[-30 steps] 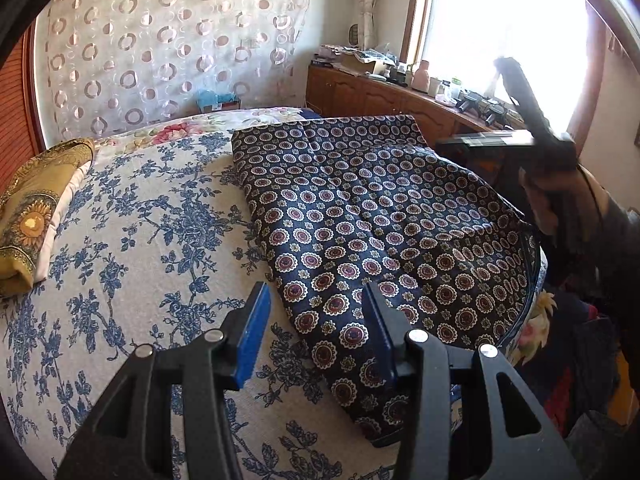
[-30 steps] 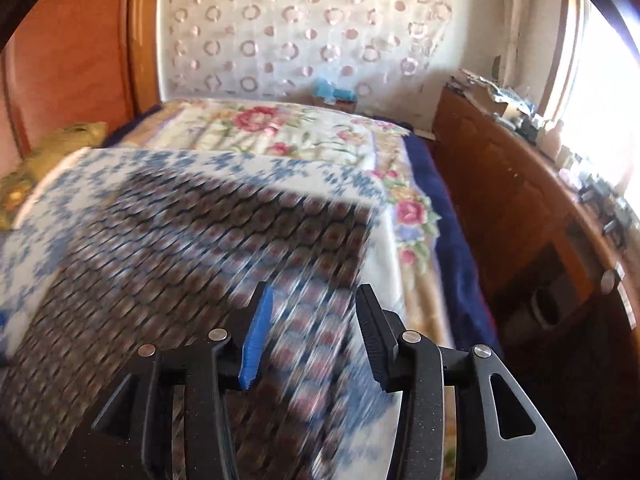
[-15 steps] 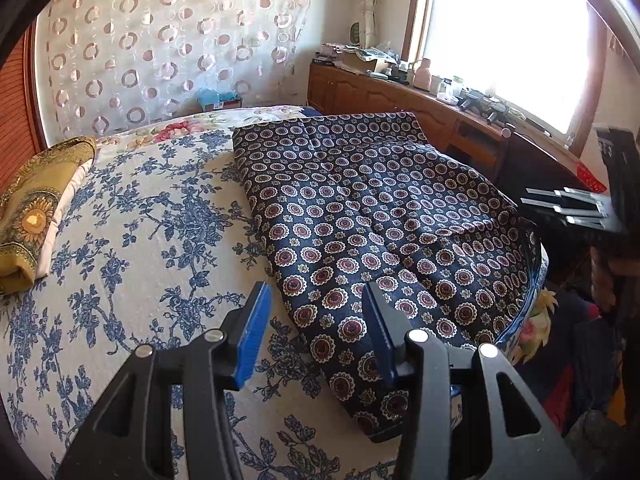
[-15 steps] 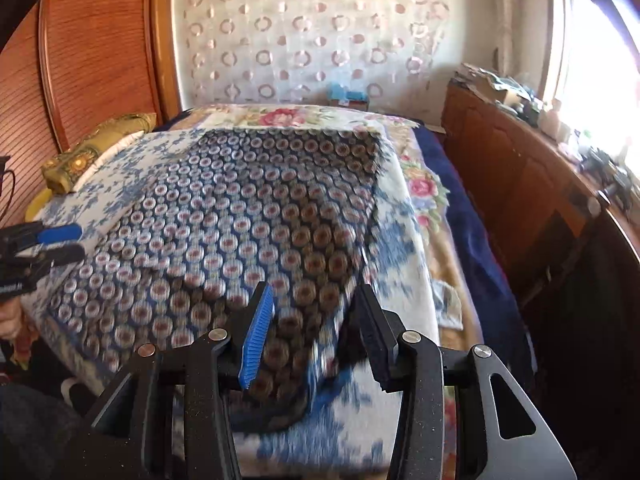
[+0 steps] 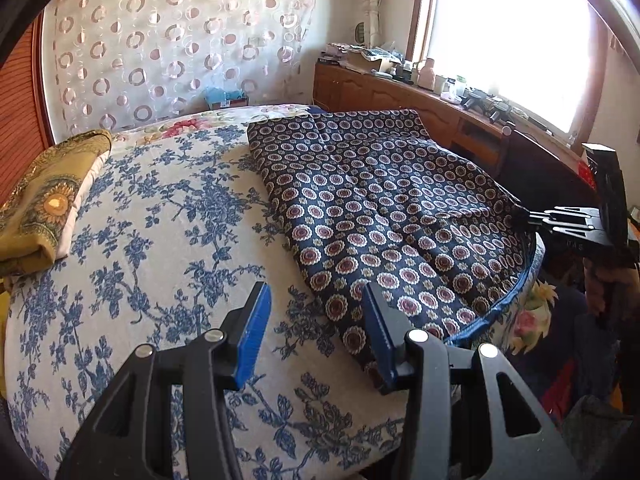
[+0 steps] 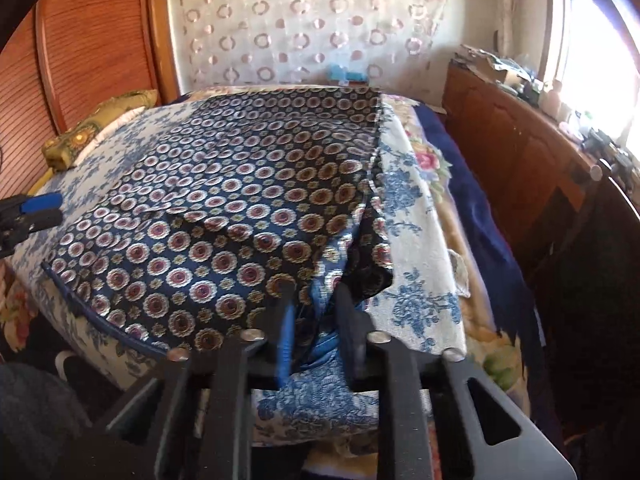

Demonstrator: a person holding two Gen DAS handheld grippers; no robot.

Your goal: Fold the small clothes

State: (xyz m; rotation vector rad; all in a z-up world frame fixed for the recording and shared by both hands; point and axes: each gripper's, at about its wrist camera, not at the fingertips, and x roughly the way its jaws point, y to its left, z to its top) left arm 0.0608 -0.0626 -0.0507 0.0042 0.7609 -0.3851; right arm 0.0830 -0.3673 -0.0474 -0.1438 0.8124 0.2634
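Nearest in the right wrist view: right tongs [image 6: 314, 320], jaws just closing in on the near corner of the dark patterned garment [image 6: 224, 216], bunched blue fabric caught between them, pads clamped on it. From the left wrist view, the same right tongs [image 5: 524, 213] seen at the garment's far right edge, pinched to the cloth.

Left tongs [image 5: 316, 332] held apart, nothing between them, hovering over the blue-flowered bedspread [image 5: 152, 216] just beside the garment's near left corner, not touching it.

Garment [image 5: 384, 216] spread flat across the right half of the bed, one long edge running along the bed's side, a few creases through the middle.

Farther back, left: a folded yellow-gold cloth [image 5: 44, 208] resting on the bedspread. Beyond: a circle-patterned curtain [image 5: 172, 52] behind the bed, a cluttered wooden sideboard [image 5: 400, 92] under the bright window [image 5: 512, 36].
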